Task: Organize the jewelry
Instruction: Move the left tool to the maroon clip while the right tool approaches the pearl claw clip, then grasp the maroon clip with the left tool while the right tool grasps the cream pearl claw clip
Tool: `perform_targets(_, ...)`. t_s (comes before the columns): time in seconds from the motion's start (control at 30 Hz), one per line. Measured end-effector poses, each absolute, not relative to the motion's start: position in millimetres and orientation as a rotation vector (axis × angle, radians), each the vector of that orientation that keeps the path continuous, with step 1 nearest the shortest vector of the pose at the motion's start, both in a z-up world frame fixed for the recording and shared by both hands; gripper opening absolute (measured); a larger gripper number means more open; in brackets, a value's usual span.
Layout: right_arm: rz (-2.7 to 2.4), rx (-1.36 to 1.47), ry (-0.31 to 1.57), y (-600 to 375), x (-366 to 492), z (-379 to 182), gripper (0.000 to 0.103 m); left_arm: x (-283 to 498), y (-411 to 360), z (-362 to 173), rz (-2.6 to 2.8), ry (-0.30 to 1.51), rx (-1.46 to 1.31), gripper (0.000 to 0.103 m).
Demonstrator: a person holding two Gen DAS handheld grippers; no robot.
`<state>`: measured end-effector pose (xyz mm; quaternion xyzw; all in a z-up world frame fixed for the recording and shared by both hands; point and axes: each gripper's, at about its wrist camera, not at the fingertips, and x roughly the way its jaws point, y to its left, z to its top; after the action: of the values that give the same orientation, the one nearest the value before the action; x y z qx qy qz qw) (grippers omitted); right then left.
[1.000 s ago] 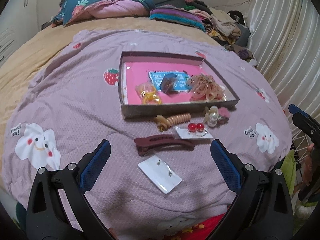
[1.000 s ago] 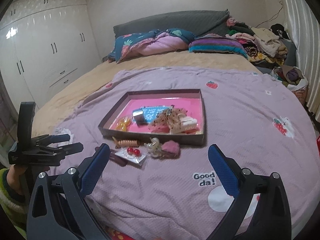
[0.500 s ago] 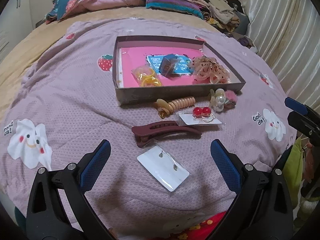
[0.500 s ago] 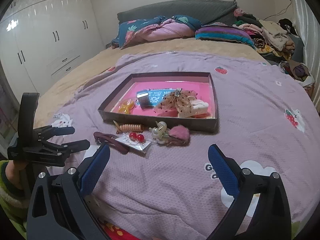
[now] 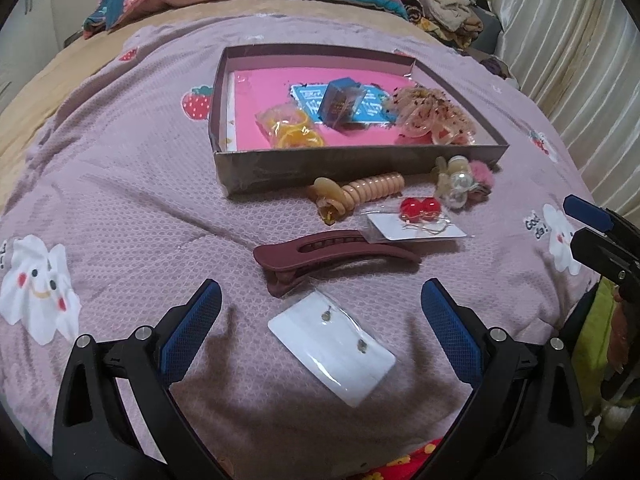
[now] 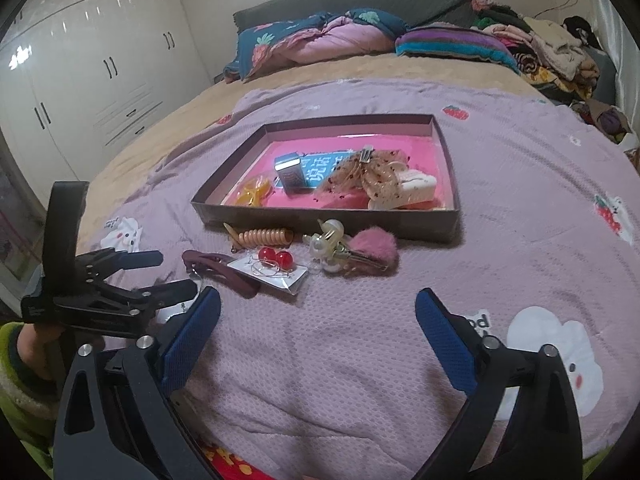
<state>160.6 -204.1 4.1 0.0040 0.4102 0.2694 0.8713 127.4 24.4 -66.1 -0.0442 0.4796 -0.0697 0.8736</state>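
A shallow box with a pink floor (image 5: 256,172) (image 6: 446,152) lies on the purple bedspread and holds several hair items. In front of it lie a white earring card (image 5: 332,350), a maroon hair clip (image 5: 332,254) (image 6: 224,270), a card with red bead earrings (image 5: 418,220) (image 6: 276,266), a peach coil hair tie (image 5: 360,194) (image 6: 262,237) and a pearl and pink pom-pom clip (image 5: 464,182) (image 6: 352,250). My left gripper (image 5: 320,316) is open, just above the white earring card. My right gripper (image 6: 318,320) is open and empty over bare bedspread.
Pillows and folded clothes (image 6: 448,44) are piled at the far end of the bed. White wardrobes (image 6: 80,72) stand to the left, curtains (image 5: 576,52) to the right. The bed's front edge runs just under both grippers.
Both grippers have moved forward and lower toward the items. The white earring card now lies between my left gripper's fingers. Nothing has been picked up.
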Motion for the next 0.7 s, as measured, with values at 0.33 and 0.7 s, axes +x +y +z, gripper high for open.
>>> perform_targets(0.33,0.586,-0.004,0.889,-194.4,171.8,-6.7,0.079,146.7,28.4,-81.4,-0.150,1.019,-0.030,0.090)
perform_targets(0.7,0.586,0.065,0.971,-187.8,200.7,-24.8,0.072,155.6,14.6,-82.3,-0.171,1.000,0.163,0.072)
